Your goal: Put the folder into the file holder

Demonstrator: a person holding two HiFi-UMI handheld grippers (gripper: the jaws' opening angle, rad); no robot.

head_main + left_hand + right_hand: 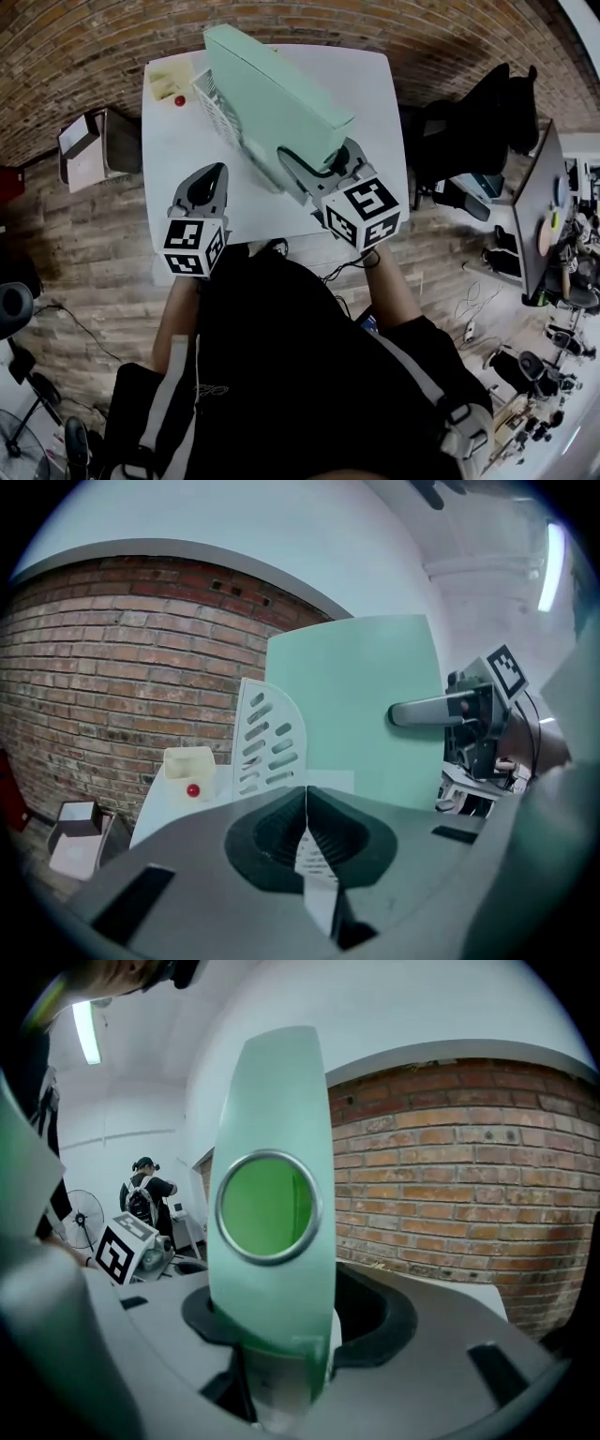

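Folder (281,103) (mint green) stands upright inside the white perforated file holder (214,105) on the bench (178,155). Right tool (314,161) straddles its spine, jaws spread; left tool (216,174) is pressed together, empty.

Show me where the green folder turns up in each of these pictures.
Head view: folder at top centre, standing on edge.
Left gripper view: folder right of centre, broad face showing.
Right gripper view: folder dead centre, spine towards the camera.
Shared landmark: the brick wall behind it.
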